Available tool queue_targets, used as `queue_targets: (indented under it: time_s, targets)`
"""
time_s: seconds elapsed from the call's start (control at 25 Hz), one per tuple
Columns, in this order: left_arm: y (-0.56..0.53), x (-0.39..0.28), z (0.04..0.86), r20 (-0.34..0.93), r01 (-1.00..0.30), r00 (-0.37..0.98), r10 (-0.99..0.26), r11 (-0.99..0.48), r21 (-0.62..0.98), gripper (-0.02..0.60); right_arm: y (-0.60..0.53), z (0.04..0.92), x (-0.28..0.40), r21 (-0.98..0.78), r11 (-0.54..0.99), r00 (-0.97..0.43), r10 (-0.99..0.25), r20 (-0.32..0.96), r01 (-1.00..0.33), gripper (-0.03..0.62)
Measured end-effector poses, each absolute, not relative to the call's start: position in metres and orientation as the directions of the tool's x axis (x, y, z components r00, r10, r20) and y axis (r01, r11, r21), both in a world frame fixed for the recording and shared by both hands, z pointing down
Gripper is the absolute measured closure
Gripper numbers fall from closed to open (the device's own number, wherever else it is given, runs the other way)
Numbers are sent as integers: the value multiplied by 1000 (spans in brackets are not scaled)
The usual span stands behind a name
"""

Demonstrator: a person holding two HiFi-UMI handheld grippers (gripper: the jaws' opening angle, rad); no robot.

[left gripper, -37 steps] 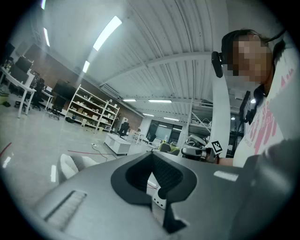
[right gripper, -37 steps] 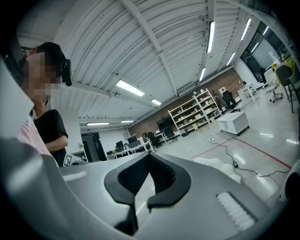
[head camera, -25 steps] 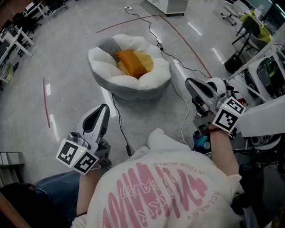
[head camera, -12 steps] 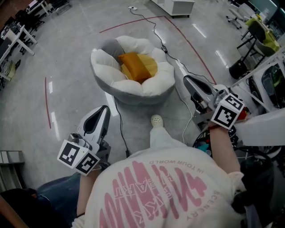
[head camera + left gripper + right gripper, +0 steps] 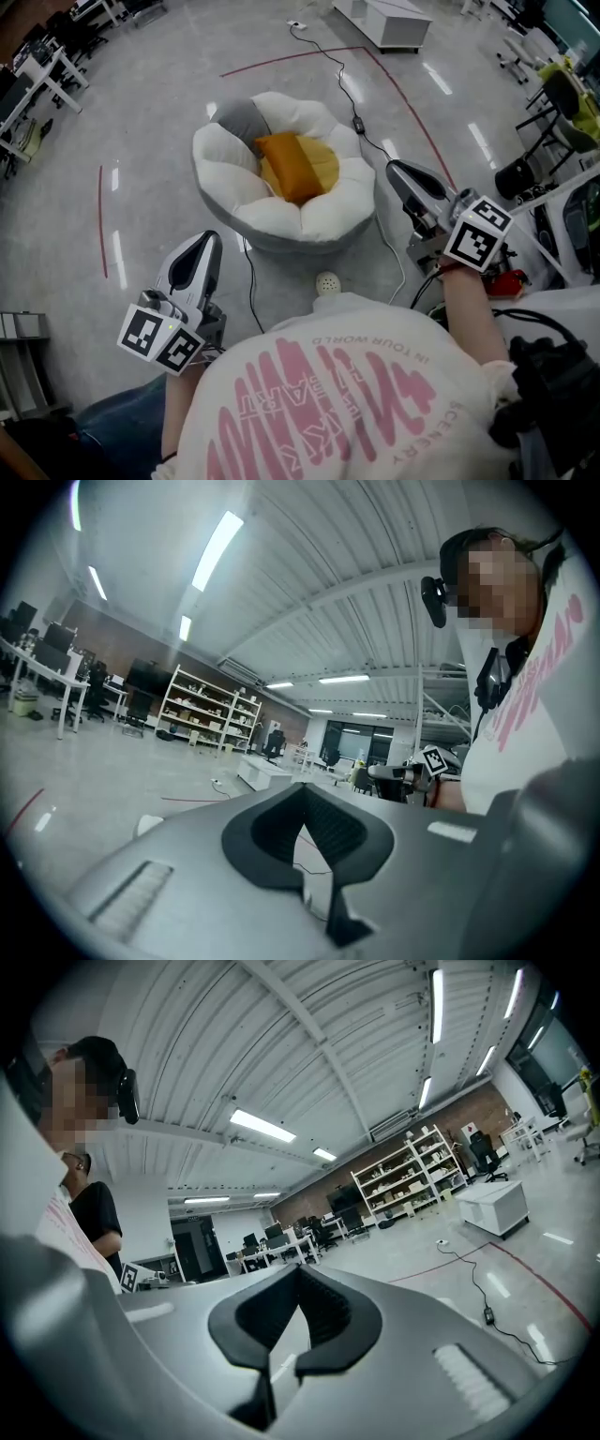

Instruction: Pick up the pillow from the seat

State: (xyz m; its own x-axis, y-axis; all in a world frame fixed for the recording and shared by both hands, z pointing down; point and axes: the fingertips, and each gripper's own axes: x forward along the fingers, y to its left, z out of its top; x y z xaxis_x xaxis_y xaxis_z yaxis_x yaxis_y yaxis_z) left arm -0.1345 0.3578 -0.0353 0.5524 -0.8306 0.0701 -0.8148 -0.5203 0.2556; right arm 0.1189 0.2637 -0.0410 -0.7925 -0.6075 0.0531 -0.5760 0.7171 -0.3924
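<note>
The seat [image 5: 239, 192] is a white, petal-shaped floor cushion with a grey patch at its back. An orange and yellow pillow [image 5: 295, 167] lies in its hollow. In the head view my left gripper [image 5: 205, 248] is held low at the left, short of the seat's near edge, shut and empty. My right gripper [image 5: 401, 176] hangs just right of the seat's rim, also shut with nothing in it. Both gripper views point up over the room; the left gripper [image 5: 305, 786] and right gripper [image 5: 298, 1266] show jaws closed together, and no pillow appears there.
A black cable [image 5: 253, 277] runs across the floor from the seat toward me. A white shoe [image 5: 326, 281] is planted in front of the seat. Red tape lines [image 5: 101, 220] mark the floor. A white cabinet [image 5: 394, 19] stands far back, desks [image 5: 37, 70] at left, chairs [image 5: 525, 173] at right.
The seat has drawn nearer and lower in the head view as the person steps toward it. Both grippers stay shut and keep their places beside the body.
</note>
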Motion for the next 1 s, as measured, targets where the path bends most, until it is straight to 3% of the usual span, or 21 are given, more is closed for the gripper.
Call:
queue_targets:
  time_s: [0.48,1.0]
  targets:
    - [255,-115,-26,106,-870,459,-882,-422,253,565,142,-21,126,-409,767,-859,-504,93,-494,589]
    - [199,-107,-10,153,-890,428,-891,-386,243,565,80,5,118,-446,769,-883,-452,129,-459,589]
